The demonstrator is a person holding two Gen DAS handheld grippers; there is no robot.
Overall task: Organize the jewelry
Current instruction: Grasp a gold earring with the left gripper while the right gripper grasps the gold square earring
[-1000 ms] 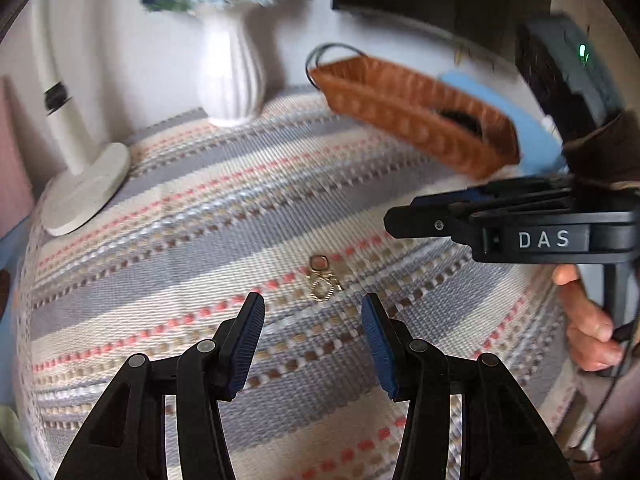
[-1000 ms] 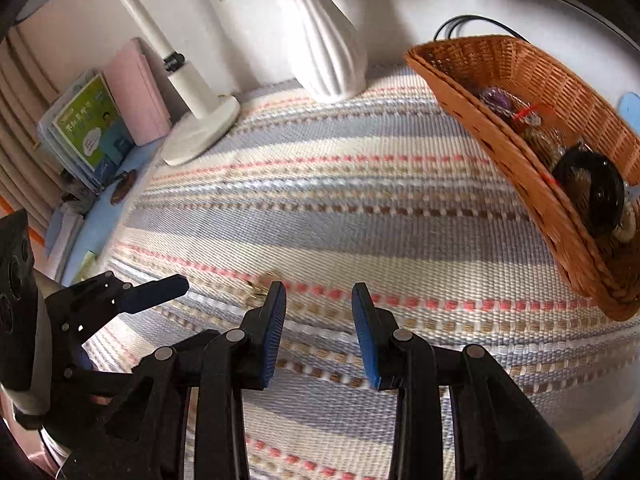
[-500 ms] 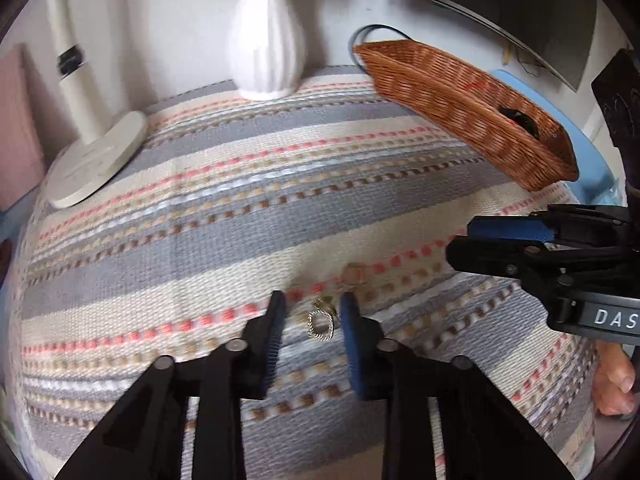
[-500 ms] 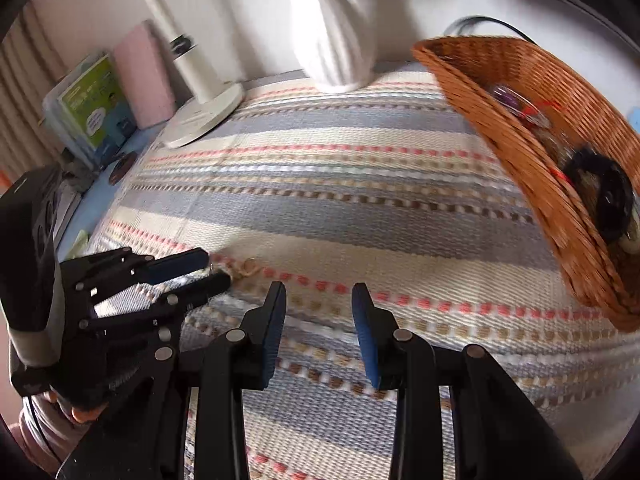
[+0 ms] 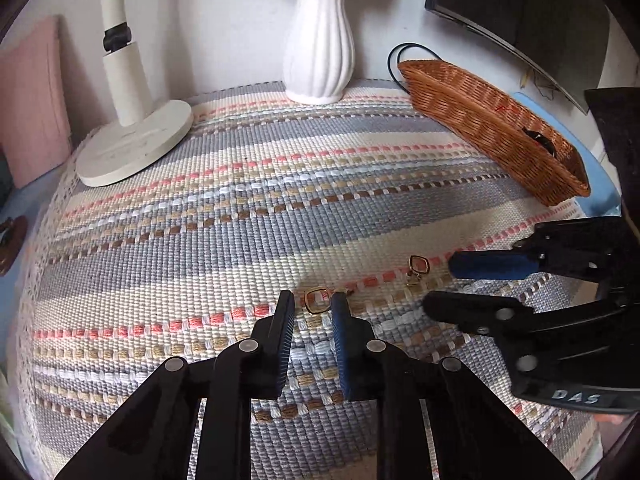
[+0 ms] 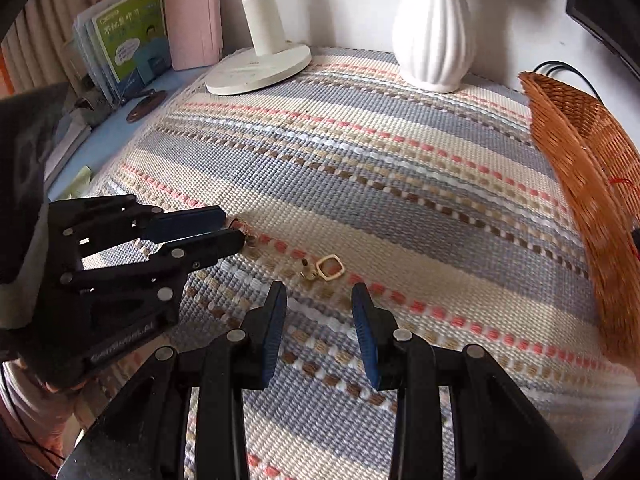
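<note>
Left gripper (image 5: 312, 312) has its fingers nearly together around one gold square earring (image 5: 316, 300) at lower centre of the left view; can't tell if it's truly pinched yet, so I'd squeeze low against the woven mat (image 5: 280, 208) before lifting toward the wicker basket (image 5: 492, 128) at upper right; half a second ago that earring pair sat bunched together, now the second earring (image 6: 329, 268) lies just ahead of the right gripper (image 6: 320, 312), fingers wide apart.

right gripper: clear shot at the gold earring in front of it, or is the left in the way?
Probably yes. The right gripper is open, and the gold earring lies just past its fingertips on bare cloth. The left gripper is off to the side at the other earring, not between them.
</note>
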